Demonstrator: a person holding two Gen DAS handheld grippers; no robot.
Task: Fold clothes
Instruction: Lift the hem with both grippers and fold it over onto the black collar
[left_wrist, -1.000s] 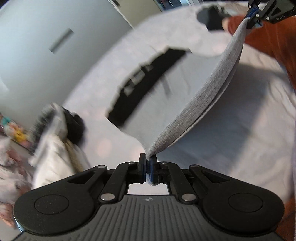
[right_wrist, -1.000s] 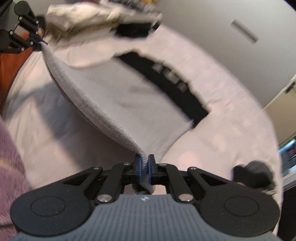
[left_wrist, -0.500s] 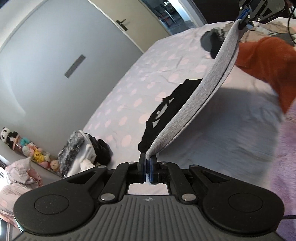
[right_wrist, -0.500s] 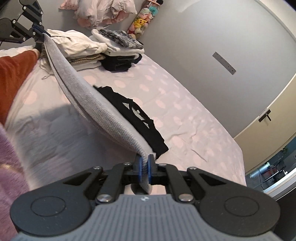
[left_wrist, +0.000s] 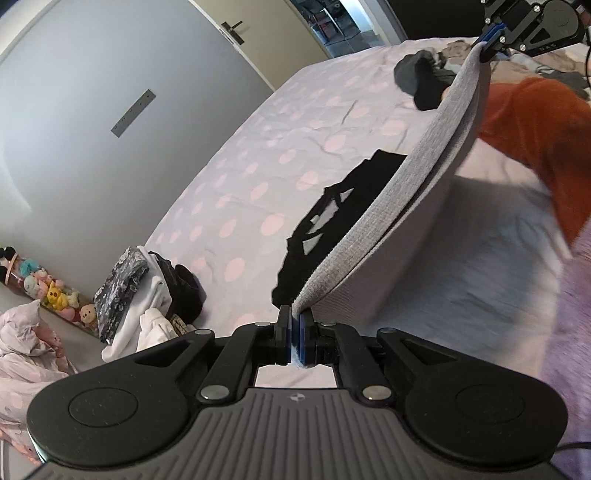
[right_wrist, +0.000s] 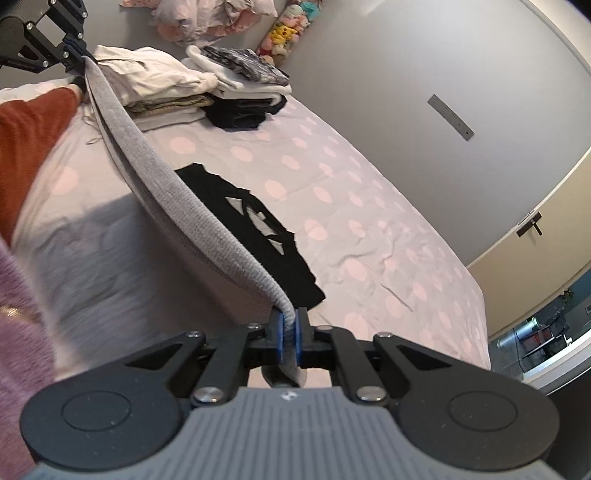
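A grey garment (left_wrist: 402, 221) hangs stretched between two claws above a bed (left_wrist: 258, 177) with a spotted sheet, gripped at opposite ends of one ribbed edge. In the near foreground of the left wrist view, the left claw (left_wrist: 295, 338) is clamped tight on a thin pinch of that edge, its blue pads almost meeting. The right claw (right_wrist: 290, 338) is likewise closed on the other end, with a thicker wad of fabric bunched between its pads and a tail of cloth poking out behind (a fuller bite than the left has).

The span between them sags in a shallow curve, and the rest of the garment drapes from it toward the sheet. Just beyond lies a black T-shirt (right_wrist: 255, 229) with a pale print, spread flat on the bed, and an orange garment (left_wrist: 528, 125) rests to one side of the hanging cloth.

The likely risk is the left corner: so little fabric sits between those pads that a tug to flatten the edge could pull it free and drop half the garment in a heap. A second hazard is that the trailing cloth may catch and drag the black T-shirt or the orange garment when it is lowered.

Farther off, stacks of folded clothes (right_wrist: 207, 88) stand at the bed's far end, and soft toys (right_wrist: 291, 26) line the wall.
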